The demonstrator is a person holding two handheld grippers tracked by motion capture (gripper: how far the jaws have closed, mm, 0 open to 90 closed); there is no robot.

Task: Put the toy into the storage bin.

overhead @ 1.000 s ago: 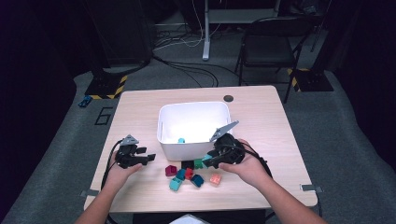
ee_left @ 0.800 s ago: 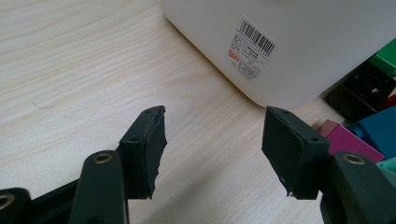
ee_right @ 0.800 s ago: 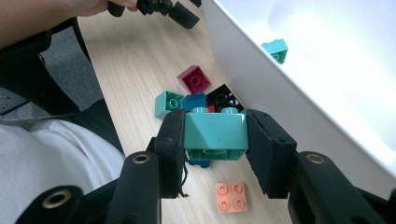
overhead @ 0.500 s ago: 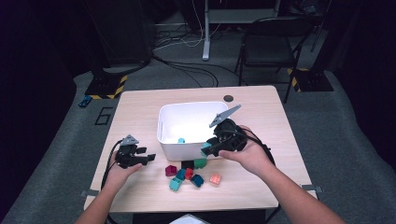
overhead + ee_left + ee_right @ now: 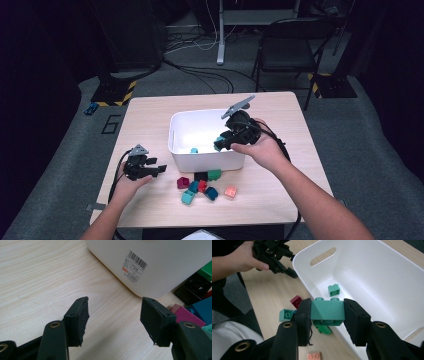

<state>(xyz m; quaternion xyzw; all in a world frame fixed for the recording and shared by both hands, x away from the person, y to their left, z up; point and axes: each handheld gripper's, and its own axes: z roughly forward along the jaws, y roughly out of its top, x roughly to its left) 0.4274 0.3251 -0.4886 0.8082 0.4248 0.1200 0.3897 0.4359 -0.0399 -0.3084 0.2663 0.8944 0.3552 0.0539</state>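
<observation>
Transfer of the loose bricks into the white bin (image 5: pixel 175 131) looked to be the step in hand: the right hand-held gripper (image 5: pixel 327 315) was clenched on a teal brick (image 5: pixel 327 310), its pads pressing both ends, and hung over the bin's near wall, seen from above at (image 5: pixel 220 143). By my reading the next move called for carrying the brick farther over the bin's hollow and spreading the jaws so that it dropped clear of the rim. The left hand-held gripper (image 5: pixel 150 170) rested on the counter (image 5: pixel 150 115) beside the bin's left wall, released, nothing between its pads (image 5: pixel 80 320). Counted: two hand-held grippers; one bin; one small teal brick (image 5: pixel 194 150) already lying on the bin's floor; one brick held; and a cluster left on the counter just in front of the bin, where I made out about seven, namely a magenta one (image 5: pixel 183 183), black (image 5: pixel 200 176), green (image 5: pixel 214 174), red (image 5: pixel 202 186), dark blue (image 5: pixel 210 193), light teal (image 5: pixel 188 197) and salmon (image 5: pixel 230 191), though some overlapped and the tally is uncertain.
</observation>
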